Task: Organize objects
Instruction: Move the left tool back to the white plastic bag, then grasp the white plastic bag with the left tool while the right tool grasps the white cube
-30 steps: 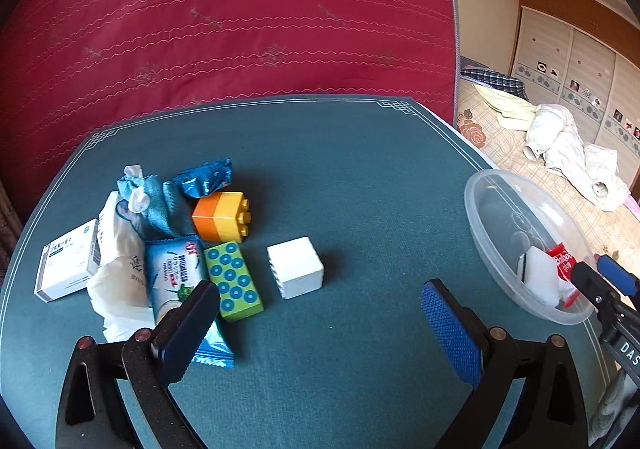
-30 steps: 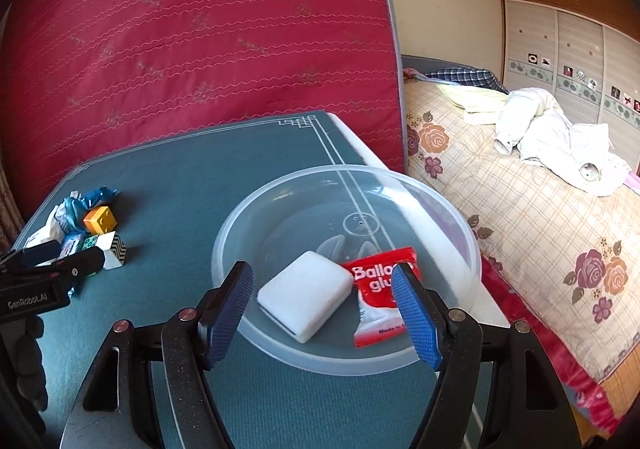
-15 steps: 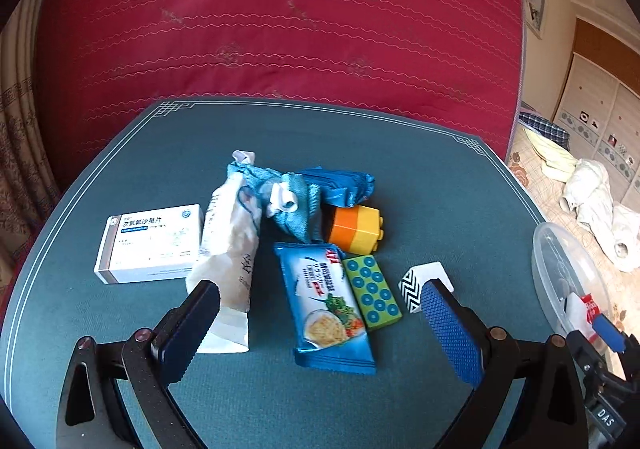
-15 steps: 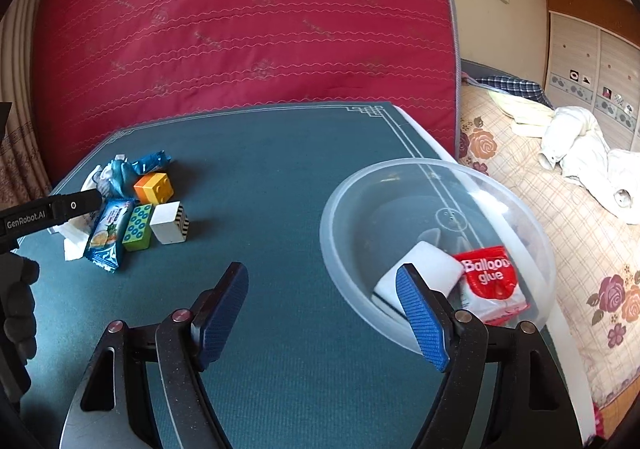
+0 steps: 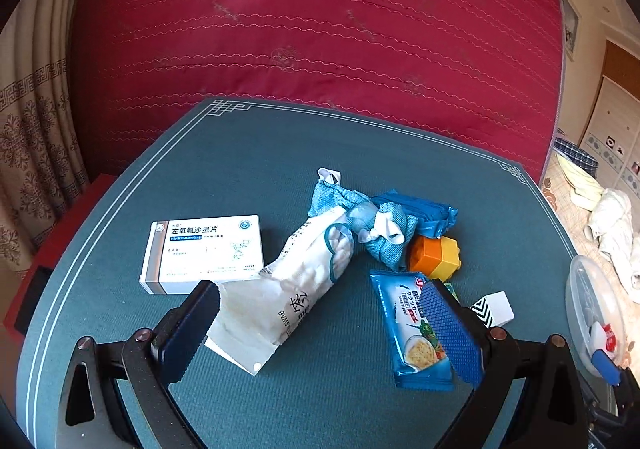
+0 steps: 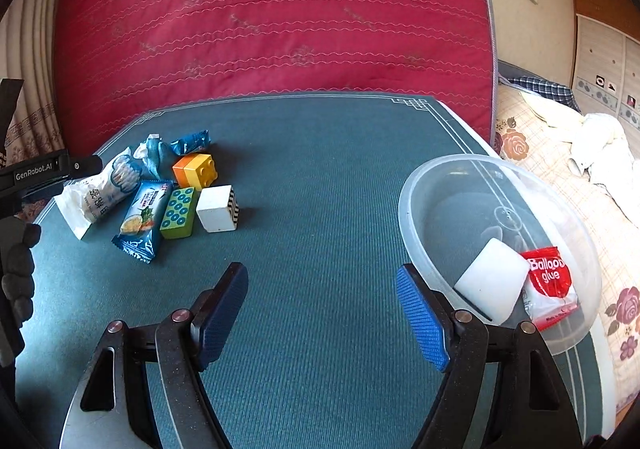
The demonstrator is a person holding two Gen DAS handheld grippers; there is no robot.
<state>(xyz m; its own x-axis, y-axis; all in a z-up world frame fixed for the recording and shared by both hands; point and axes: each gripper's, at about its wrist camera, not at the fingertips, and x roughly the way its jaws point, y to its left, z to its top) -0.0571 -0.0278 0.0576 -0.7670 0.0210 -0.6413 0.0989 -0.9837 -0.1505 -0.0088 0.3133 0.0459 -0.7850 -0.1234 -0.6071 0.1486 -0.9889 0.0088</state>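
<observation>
behind the teal worktop a red quilted mattress is seen. on its left side a white swab pouch, a blue cracker packet and a white medicine box are clustered. a clear bowl sits right. the left hand-held gripper is spread empty over the pouch; the right hand-held gripper is spread empty too.

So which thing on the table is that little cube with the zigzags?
Start at the teal table and find the pile of packets and toy bricks near its left side. The cube sits at the pile's right edge, beside the green dotted brick: plain white, with one black-and-white zigzag face.
</observation>
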